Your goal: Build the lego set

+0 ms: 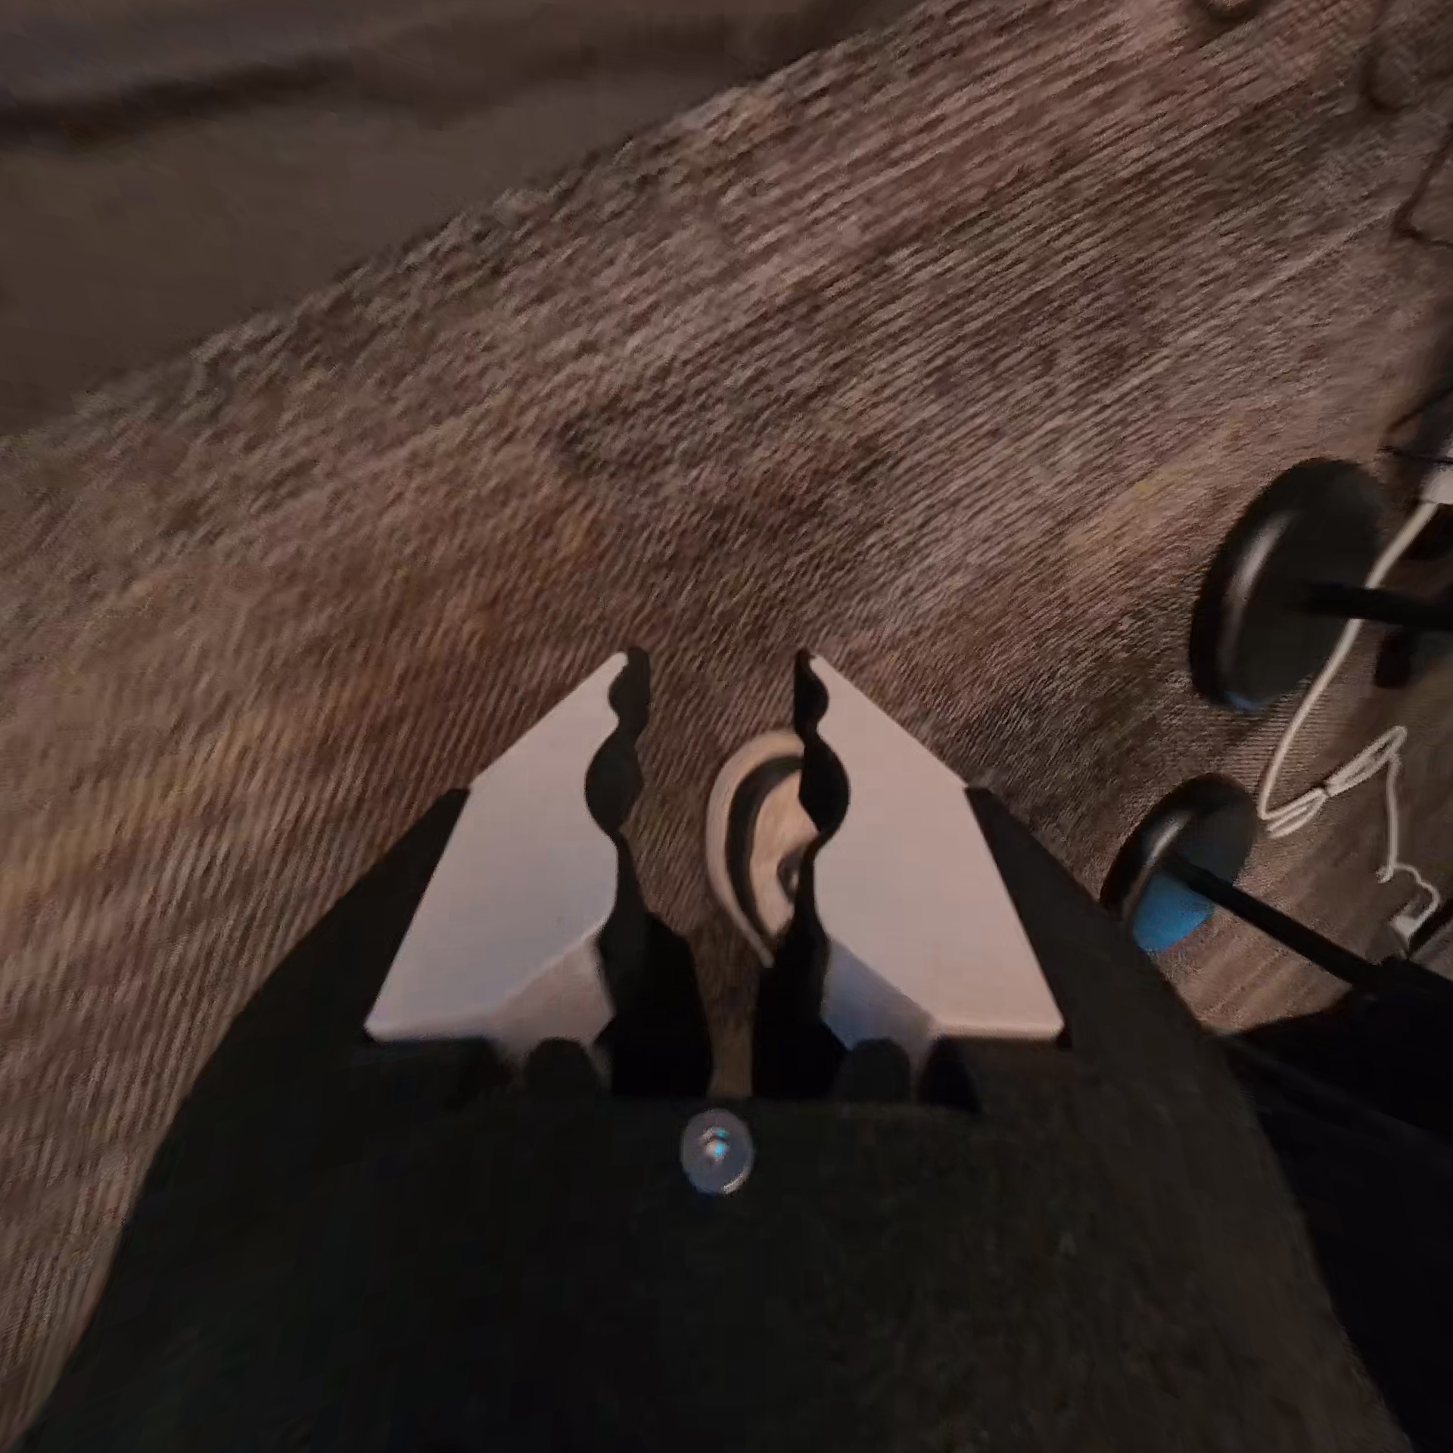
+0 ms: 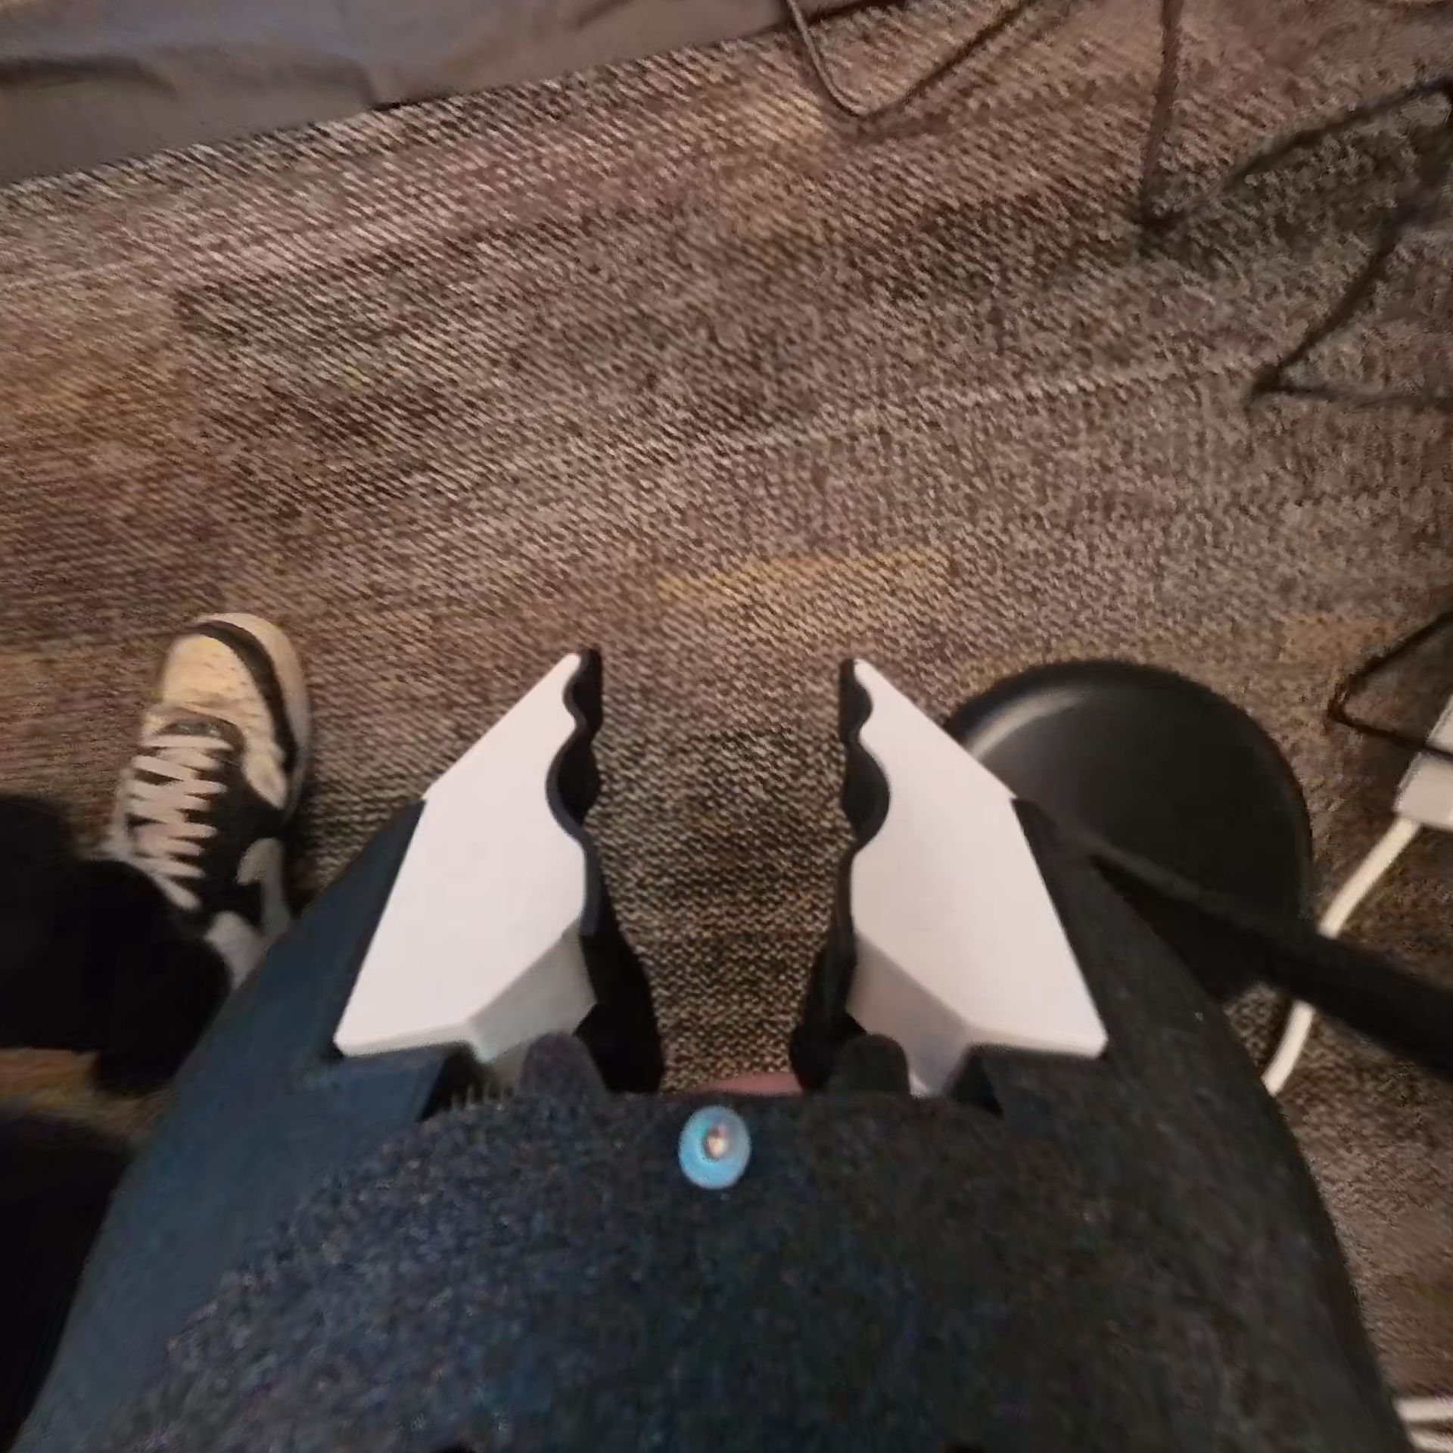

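Grey-brown carpet (image 2: 708, 393) fills both views, and both our tongs point down at it. We see no lego piece anywhere; where the set lies we cannot tell from these pictures.

Our left gripper (image 1: 719, 668) has its jaws apart by a narrow gap with nothing clamped between them. Behind its right-hand finger, on the carpet, sits a pale grey curved ring-like object (image 1: 747, 833), partly hidden by that finger; what it is we cannot tell. Beyond that object, toward the picture's right edge, are two round black feet (image 1: 1274, 582) of some stand, the nearer one with a blue patch, and a thin white cord (image 1: 1337, 778) looping beside them.

Our right gripper (image 2: 719, 668) stands wider apart, empty, only carpet showing between its fingers. Left of it a person's black-and-white sneaker (image 2: 212, 755) rests on the carpet; right of it is a round black base (image 2: 1140, 794) with a white cable (image 2: 1337, 928) curving around its far side.
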